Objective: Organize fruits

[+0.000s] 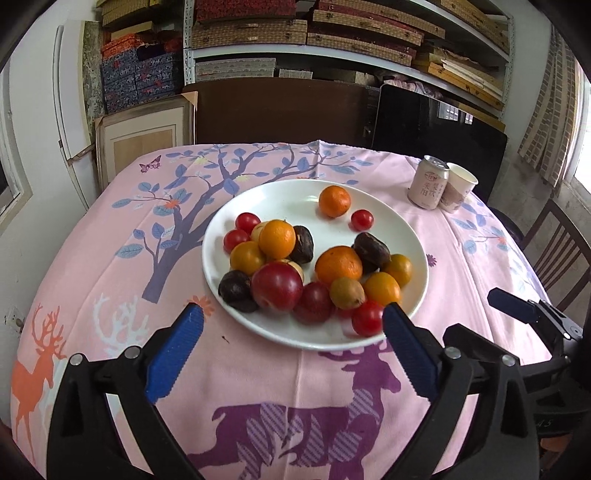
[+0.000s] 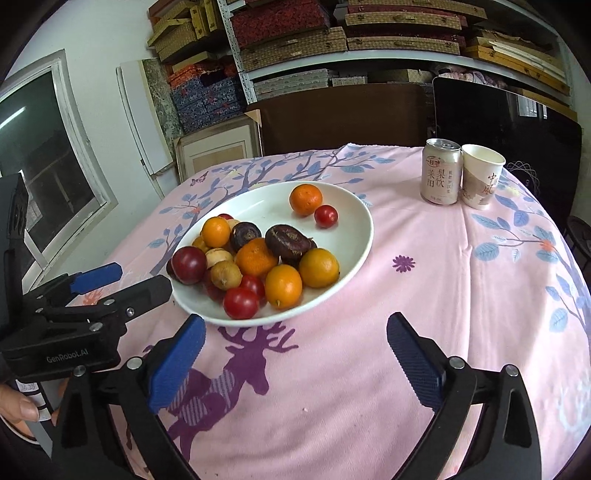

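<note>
A white plate (image 1: pixel 266 199) sits mid-table, holding several mixed fruits: oranges (image 1: pixel 338 264), a red plum (image 1: pixel 277 286), cherry tomatoes (image 1: pixel 367 317), dark chestnut-like fruits (image 1: pixel 371 249) and a small brown fruit (image 1: pixel 346 292). My left gripper (image 1: pixel 293 314) is open and empty, just before the plate's near rim. In the right wrist view the plate (image 2: pixel 343 236) lies ahead to the left. My right gripper (image 2: pixel 295 325) is open and empty over the cloth, right of the plate's near edge. The left gripper (image 2: pixel 122 280) shows at the plate's left.
A pink drink can (image 2: pixel 441 171) and a paper cup (image 2: pixel 480 177) stand at the table's far right. A pink patterned tablecloth (image 2: pixel 443 295) covers the table. A wooden chair (image 1: pixel 557 251) stands at the right; shelves of boxes (image 1: pixel 295 29) fill the back wall.
</note>
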{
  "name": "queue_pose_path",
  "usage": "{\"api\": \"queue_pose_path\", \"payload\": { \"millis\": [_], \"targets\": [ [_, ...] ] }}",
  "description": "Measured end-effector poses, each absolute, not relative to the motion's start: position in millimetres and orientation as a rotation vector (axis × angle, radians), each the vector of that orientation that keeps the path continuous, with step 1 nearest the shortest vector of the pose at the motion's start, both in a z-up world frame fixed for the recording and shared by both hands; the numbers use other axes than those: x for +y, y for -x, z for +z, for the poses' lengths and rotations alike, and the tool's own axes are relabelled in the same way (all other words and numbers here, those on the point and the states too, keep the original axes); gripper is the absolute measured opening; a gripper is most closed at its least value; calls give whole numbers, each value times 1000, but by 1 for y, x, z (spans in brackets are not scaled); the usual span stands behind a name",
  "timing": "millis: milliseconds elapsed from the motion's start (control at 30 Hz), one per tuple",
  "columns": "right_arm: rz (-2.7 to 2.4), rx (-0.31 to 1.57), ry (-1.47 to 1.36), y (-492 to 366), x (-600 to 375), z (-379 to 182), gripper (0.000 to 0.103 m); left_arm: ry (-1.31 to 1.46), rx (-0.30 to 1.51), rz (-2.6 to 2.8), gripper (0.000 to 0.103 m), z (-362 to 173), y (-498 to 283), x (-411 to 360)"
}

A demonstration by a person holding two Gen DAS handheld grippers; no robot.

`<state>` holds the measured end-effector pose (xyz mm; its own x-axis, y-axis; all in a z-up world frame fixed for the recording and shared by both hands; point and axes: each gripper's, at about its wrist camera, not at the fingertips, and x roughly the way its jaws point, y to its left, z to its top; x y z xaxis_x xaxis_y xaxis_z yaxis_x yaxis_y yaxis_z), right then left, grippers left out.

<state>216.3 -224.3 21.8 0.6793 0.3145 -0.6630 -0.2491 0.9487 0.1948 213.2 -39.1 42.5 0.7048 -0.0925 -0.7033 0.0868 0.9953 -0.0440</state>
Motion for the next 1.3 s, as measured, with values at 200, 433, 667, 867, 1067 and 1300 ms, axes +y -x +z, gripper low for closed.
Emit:
{"api": "queue_pose_path", "payload": {
  "millis": [200, 433, 667, 867, 1067, 1300],
  "targets": [
    [302, 753, -68, -189, -226, 19, 99, -26, 786, -96, 96, 37, -180, -45],
    [282, 755, -46, -168, -230, 10, 99, -50, 785, -79, 97, 29, -150, -47],
    [272, 775, -36, -153, -234, 0, 99, -32, 806, -73, 98, 19, -137, -45],
    [270, 779, -55, -147, -241, -6, 99, -32, 812, -82, 98, 11, -130, -47],
    [270, 782, -71, -146, -244, -7, 99, -34, 815, -84, 98, 8, -127, -47],
    [279, 793, -65, -146, -242, -9, 99, -32, 805, -96, 98, 9, -125, -47]
  ]
}}
